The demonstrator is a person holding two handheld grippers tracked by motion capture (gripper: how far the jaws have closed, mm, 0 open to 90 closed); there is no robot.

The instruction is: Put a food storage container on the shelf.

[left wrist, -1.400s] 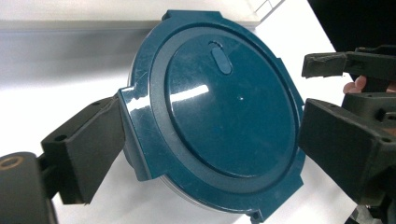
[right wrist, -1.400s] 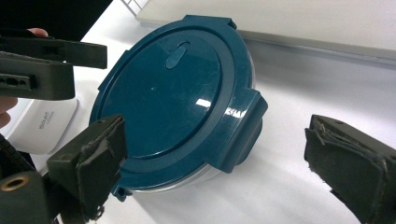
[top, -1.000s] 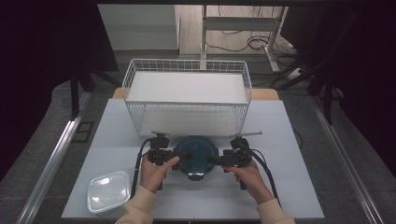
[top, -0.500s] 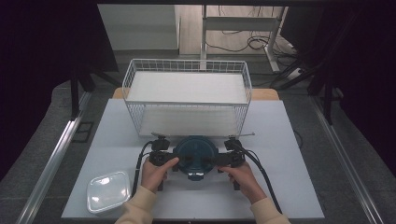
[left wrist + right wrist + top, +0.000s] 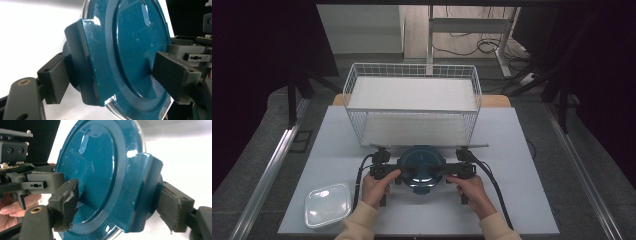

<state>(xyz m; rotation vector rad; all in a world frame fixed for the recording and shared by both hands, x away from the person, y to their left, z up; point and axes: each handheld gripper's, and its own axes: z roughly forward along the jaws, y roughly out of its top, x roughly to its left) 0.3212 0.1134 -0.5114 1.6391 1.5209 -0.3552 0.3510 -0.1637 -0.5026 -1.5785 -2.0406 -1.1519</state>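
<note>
A white table [image 5: 532,200] stands in a dark room, grey floor on both sides and cables on the floor beyond. Nearest, the person's sleeves and hands come in from the bottom edge. The left hand [image 5: 374,187] carries the left gripper [image 5: 396,174], the right hand [image 5: 472,190] the right gripper [image 5: 446,175], and the two point at each other across a round teal lid [image 5: 422,167] that lies between them.

In the left gripper view, the left gripper [image 5: 107,75] has one jaw behind the lid's [image 5: 130,50] side clasp and the other against its top face; the jaws have just been closing and now clamp the clasp edge. In the right gripper view, the right gripper [image 5: 120,207] does the same on the opposite clasp, one jaw on the lid's [image 5: 100,170] face and one behind the clasp; its jaws too have just been closing onto it.

Left of the left gripper and nearer the person lies a clear box [image 5: 328,205]. Beyond both grippers stands a white wire basket [image 5: 412,127], and a thin rod [image 5: 472,145] lies on the table between it and them.
</note>
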